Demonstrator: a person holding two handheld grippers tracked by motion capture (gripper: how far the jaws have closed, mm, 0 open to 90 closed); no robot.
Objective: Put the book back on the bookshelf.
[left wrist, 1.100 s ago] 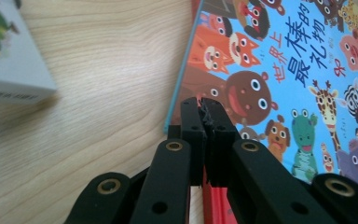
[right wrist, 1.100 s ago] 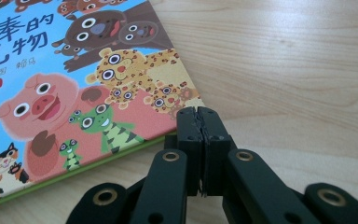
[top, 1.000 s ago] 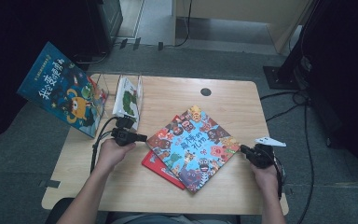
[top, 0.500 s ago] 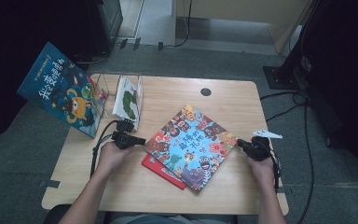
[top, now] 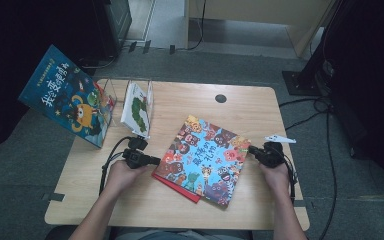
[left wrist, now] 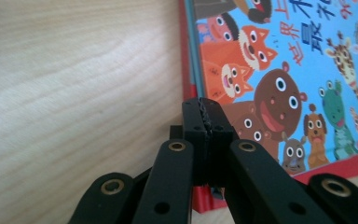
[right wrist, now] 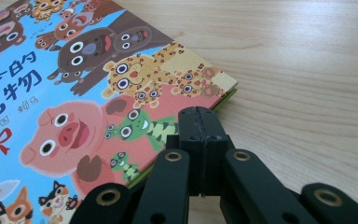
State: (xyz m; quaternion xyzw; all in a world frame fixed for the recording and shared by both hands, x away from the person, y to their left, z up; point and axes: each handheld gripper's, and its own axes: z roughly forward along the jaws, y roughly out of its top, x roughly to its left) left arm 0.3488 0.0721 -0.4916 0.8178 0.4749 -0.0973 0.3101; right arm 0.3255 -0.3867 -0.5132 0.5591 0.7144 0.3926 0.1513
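Note:
A picture book with cartoon animals on a blue cover [top: 205,160] lies askew in the middle of the wooden table [top: 130,215], on top of a red book [top: 177,187]. My left gripper [top: 152,161] is shut with nothing in it, its tips at the book's left edge. In the left gripper view the shut jaws [left wrist: 208,116] stand over the edge of the animal book [left wrist: 298,70] and the red book [left wrist: 328,170]. My right gripper [top: 252,150] is shut and empty at the book's right edge. The right gripper view has its tips [right wrist: 200,121] beside the book's [right wrist: 74,93] corner.
A clear stand at the back left holds a white book with a green figure [top: 136,107]. A large blue book [top: 67,95] leans off the table's left side. A round cable hole [top: 220,98] sits at the back. Cables trail over the floor at the right.
My right gripper has slid left up to the book's right edge. My left gripper has shifted a little nearer to me at the book's left edge. Both stayed shut.

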